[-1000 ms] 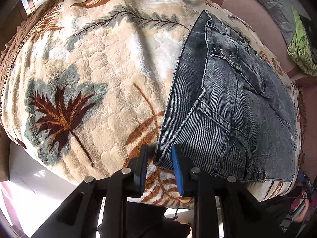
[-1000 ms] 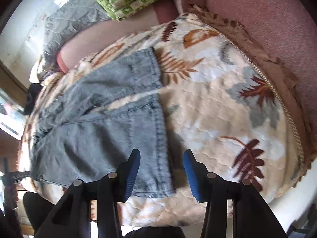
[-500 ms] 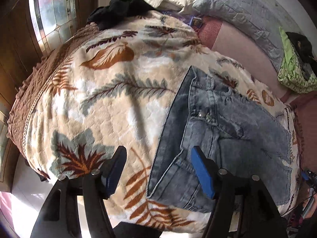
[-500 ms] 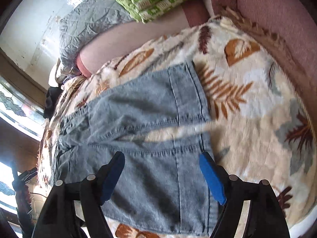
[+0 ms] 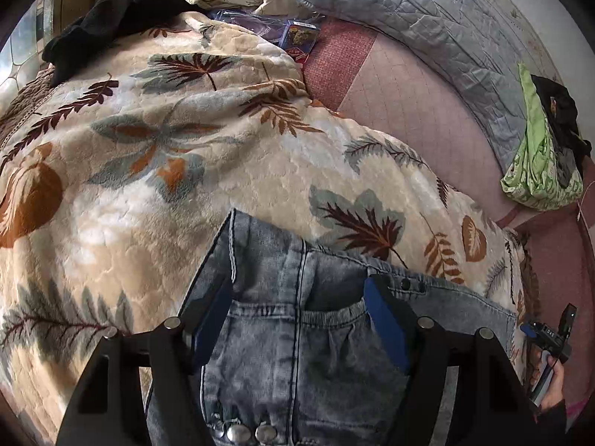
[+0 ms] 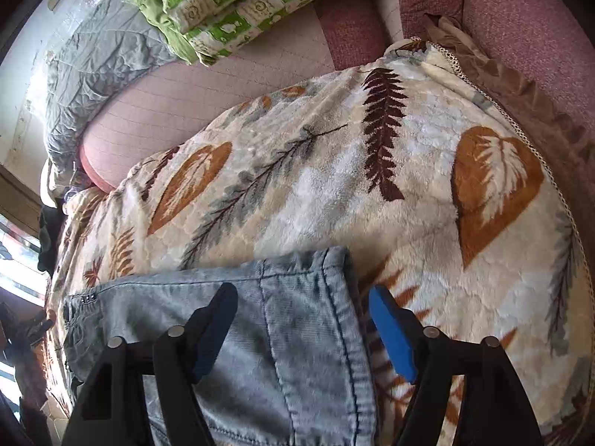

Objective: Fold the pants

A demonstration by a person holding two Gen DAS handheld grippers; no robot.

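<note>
Grey-blue jeans (image 5: 297, 364) lie flat on a cream blanket with a leaf print (image 5: 167, 186). My left gripper (image 5: 297, 316) hovers open over the waistband and pocket at the jeans' far edge, its blue pads (image 5: 386, 327) wide apart and not touching the cloth. In the right wrist view a pant leg (image 6: 297, 334) ends in a stitched hem near the blanket (image 6: 409, 186). My right gripper (image 6: 303, 319) straddles that hem. Its jaws are closing with the hem between them, and the pads (image 6: 390, 330) stand clear of the denim.
A grey quilted pillow (image 5: 427, 29) and green patterned bedding (image 6: 230, 7) lie on the pink mattress (image 5: 409, 104) beyond the blanket. Black clothing (image 5: 111, 11) and small boxes (image 5: 297, 37) sit at the far left. A hand (image 5: 554, 383) shows at the lower right.
Both grippers opened from a narrow gap at the jeans' near edge. They moved forward across the jeans to the far waistband and the far leg's hem.
</note>
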